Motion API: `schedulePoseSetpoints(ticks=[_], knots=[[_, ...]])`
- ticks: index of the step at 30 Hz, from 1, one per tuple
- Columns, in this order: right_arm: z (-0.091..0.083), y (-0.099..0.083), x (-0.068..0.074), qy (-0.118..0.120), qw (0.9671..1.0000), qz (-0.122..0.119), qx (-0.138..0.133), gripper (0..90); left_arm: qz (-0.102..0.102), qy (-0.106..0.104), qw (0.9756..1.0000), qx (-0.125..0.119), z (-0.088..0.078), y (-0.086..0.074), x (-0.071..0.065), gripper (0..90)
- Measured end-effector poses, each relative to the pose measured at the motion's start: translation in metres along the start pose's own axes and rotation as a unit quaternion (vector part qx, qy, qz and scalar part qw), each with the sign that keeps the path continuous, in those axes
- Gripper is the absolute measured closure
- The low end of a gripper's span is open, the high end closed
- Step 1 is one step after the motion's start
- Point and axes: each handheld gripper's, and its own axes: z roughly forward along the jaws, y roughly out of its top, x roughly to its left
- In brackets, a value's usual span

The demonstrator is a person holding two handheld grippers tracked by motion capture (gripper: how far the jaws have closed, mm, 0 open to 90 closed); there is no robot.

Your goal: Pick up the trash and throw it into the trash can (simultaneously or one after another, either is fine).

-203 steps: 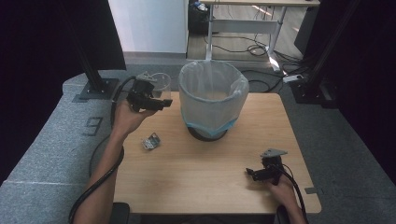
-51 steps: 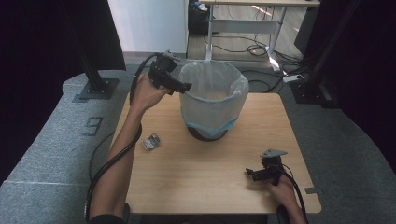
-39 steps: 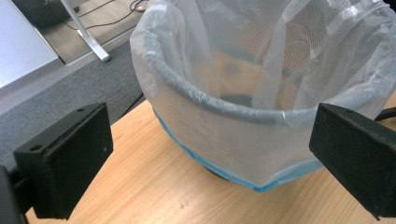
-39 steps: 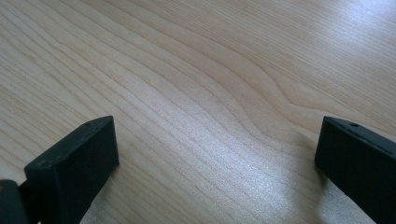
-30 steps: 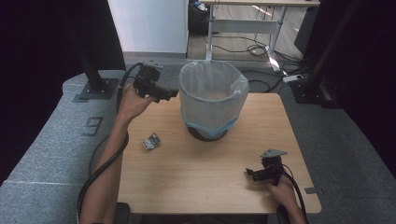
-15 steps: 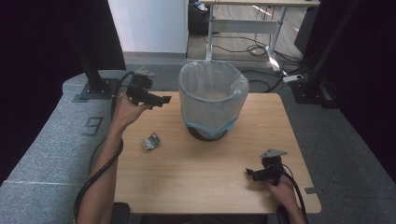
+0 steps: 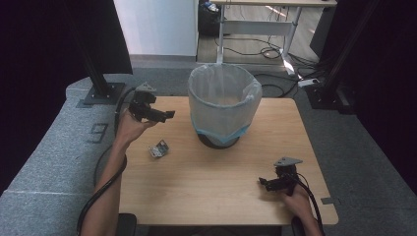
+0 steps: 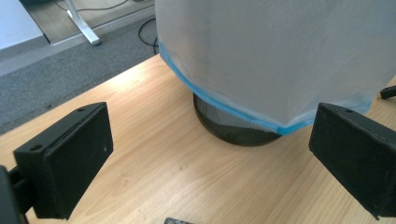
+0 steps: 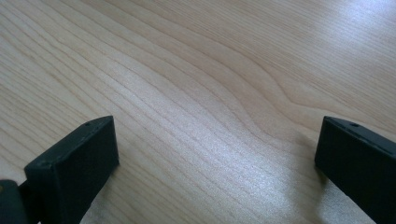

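A mesh waste bin (image 7: 223, 105) lined with a white plastic bag stands at the back middle of the wooden table (image 7: 221, 187). My left gripper (image 7: 166, 116) hovers to the left of the bin, open and empty. In the left gripper view its jaws (image 8: 210, 154) stand wide apart, facing the bin's (image 8: 280, 60) bag and black base. A small crumpled silver wrapper (image 7: 159, 148) lies on the table below that hand. My right gripper (image 7: 263, 183) rests near the front right edge, open over bare wood (image 9: 217, 158).
Grey padded floor surrounds the table. Black stand bases (image 7: 101, 93) sit at the back left and at the back right (image 7: 327, 96). A cable trails from each gripper toward the front edge.
My left gripper has drawn back from the bin's rim, moving left and down to the table's left side. The right gripper and the wrapper have stayed put.
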Motion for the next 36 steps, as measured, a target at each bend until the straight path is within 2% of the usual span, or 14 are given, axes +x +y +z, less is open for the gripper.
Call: schedulePoseSetpoints(ticks=[11, 20, 28, 33, 36], knots=[[0.000, 0.000, 0.000, 0.000, 1.0000, 0.000, 0.000, 0.0, -0.014, -0.006, 0.9998, 0.009, 0.007, -0.030, 0.009, 0.0], [0.000, 0.000, 0.000, 0.000, 1.0000, 0.000, 0.000, 0.0, -0.025, -0.001, 0.9996, 0.013, 0.015, -0.056, 0.015, 0.3], [0.000, 0.000, 0.000, 0.000, 1.0000, 0.000, 0.001, 0.0, -0.022, -0.001, 0.9995, 0.025, 0.026, -0.076, 0.018, 0.1], [0.000, 0.000, 0.000, 0.000, 1.0000, 0.000, 0.000, 0.0, -0.013, 0.011, 0.9991, 0.038, 0.033, -0.089, 0.019, 0.0], [0.000, 0.000, 0.000, 0.000, 1.0000, 0.000, 0.000, 0.0, -0.020, 0.016, 0.9988, 0.041, 0.038, -0.099, 0.022, 0.0]])
